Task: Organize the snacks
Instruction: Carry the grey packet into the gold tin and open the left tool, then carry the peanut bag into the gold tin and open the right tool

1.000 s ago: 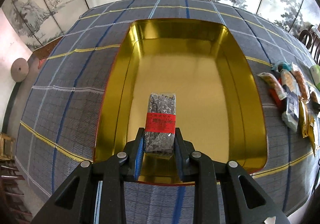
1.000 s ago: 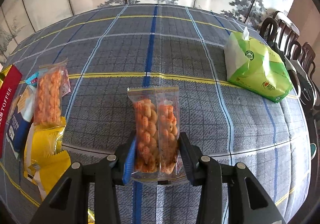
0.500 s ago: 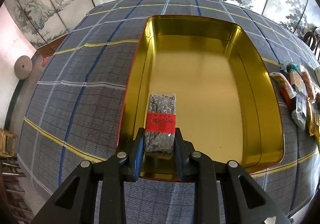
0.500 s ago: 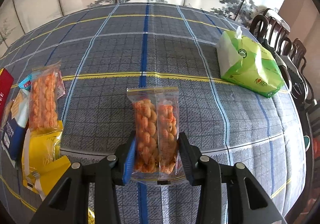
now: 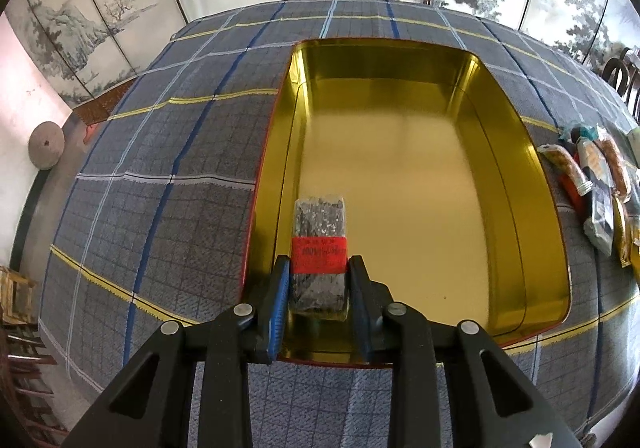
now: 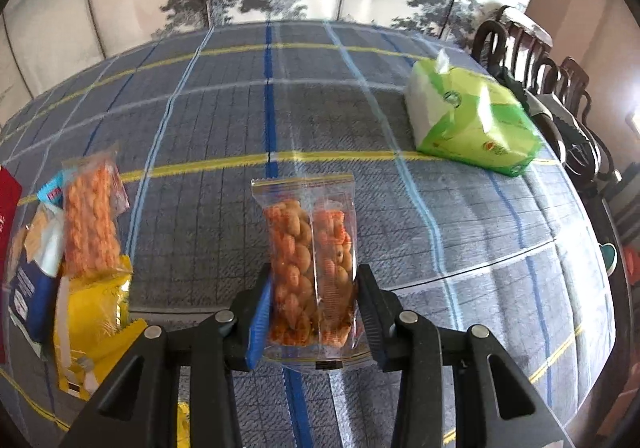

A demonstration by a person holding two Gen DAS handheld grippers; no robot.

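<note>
Gold tin (image 5: 520, 175) unchanged — left gripper (image 5: 319, 290) jaws opening around dark packet (image 5: 319, 248).

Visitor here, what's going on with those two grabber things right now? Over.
Left hand-held gripper opening, dark red-labelled snack pack between its fingers, low in the gold tin. Right hand-held gripper shut on clear orange snack bag. Nothing in the way.

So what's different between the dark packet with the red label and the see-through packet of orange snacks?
The dark packet has a red label and speckled dark contents; the see-through packet shows orange pieces through clear plastic. The dark packet is over the gold tin, with the left tongs opening around it; the see-through packet is over the checked cloth, gripped by the right tongs. Both are small and oblong, each between tong fingers.
</note>
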